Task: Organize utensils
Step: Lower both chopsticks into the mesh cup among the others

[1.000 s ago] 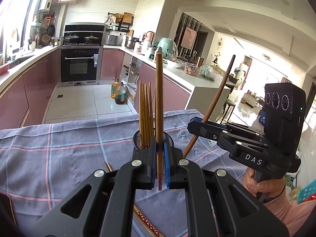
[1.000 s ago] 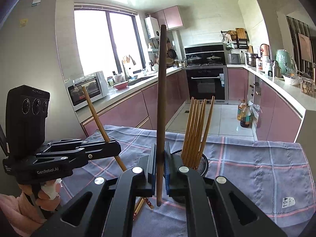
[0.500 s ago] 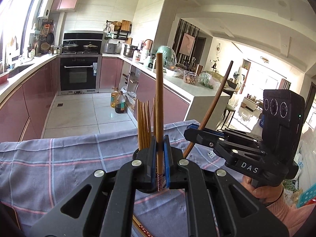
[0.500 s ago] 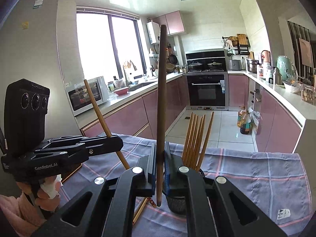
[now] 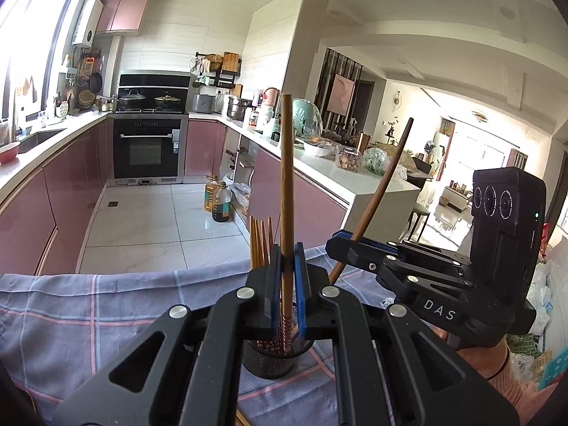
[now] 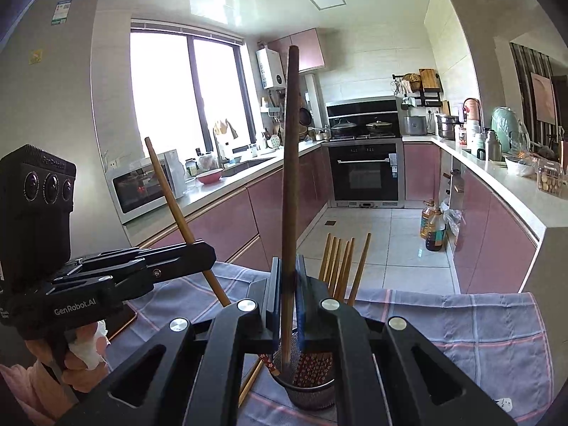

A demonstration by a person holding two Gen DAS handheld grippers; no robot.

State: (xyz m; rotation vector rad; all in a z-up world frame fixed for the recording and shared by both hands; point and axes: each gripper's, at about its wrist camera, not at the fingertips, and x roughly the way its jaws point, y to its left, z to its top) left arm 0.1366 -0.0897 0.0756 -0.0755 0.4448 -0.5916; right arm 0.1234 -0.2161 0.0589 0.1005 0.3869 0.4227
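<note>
In the left wrist view, the left gripper (image 5: 287,277) has its blue-padded fingers (image 5: 301,284) clamped on a light chopstick (image 5: 287,177) that stands nearly upright, its red-patterned end hanging just over the mouth of a dark mesh holder (image 5: 269,362). A bunch of chopsticks (image 5: 261,241) pokes up behind the fingers from that holder, which stands on a desk spread with a grey-blue checked cloth (image 5: 88,312). To the right, the right gripper (image 5: 340,239) reads "DAS" in white on its body; its fingers pinch a dark chopstick (image 5: 385,177) that leans up and to the right. A hand (image 5: 482,358) in a pink sleeve holds it from below. Only this view shows the living room beyond the white counter.

In the right wrist view, the right gripper (image 6: 288,284) is closed on the dark chopstick (image 6: 291,163), held almost vertical with its lower end above the holder (image 6: 312,394). Here the holder's inside shows: red-patterned chopstick ends crowd it, and the bunch (image 6: 340,266) fans out behind the fingers. On the left, the left gripper (image 6: 209,252) carries the words "GenRobot.AI" on its side and on its camera block; it grips the light chopstick (image 6: 170,198), tilted up to the left. A hand (image 6: 71,358) grips its handle with a white tissue. One more chopstick (image 6: 250,380) lies on the cloth (image 6: 479,323) beside the holder. The window and microwave (image 6: 142,184) appear only here.
</note>
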